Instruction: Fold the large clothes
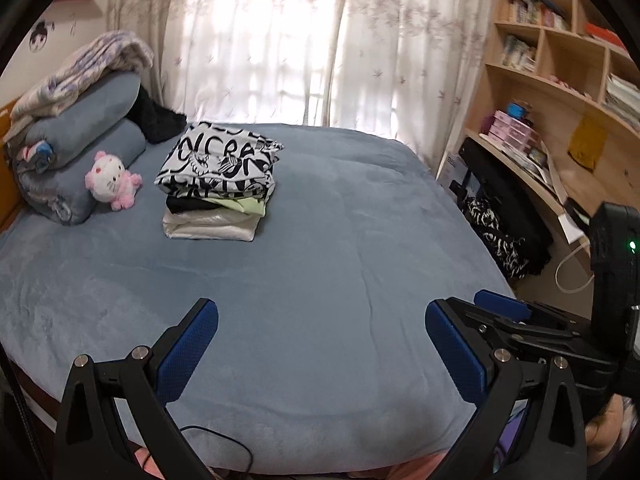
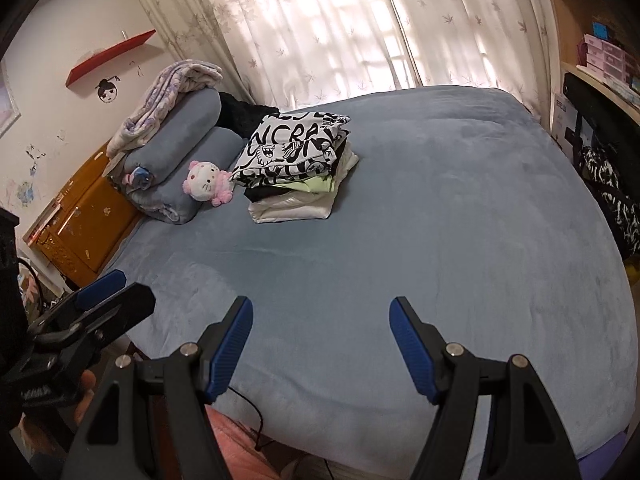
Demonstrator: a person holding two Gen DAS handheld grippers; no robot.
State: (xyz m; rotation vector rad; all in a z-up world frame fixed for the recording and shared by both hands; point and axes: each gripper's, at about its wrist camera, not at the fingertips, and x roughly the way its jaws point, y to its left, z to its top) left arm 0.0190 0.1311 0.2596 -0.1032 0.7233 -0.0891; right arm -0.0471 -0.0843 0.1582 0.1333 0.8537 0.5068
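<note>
currently both grippers, left gripper [image 1: 322, 344] and right gripper [image 2: 320, 344], hang over the bare near part of the bed [image 1: 320, 260] with jaws apart and nothing between them. folded clothes [image 1: 218, 184] sit stacked near the pillows [image 1: 92, 120], probably to keep folding space free.

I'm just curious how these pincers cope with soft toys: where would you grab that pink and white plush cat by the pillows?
Probably by its round head, coming from above. The plush cat sits upright against the rolled blue bedding, so the back is blocked; the head is the bulkiest, most exposed part for the open left gripper.
</note>
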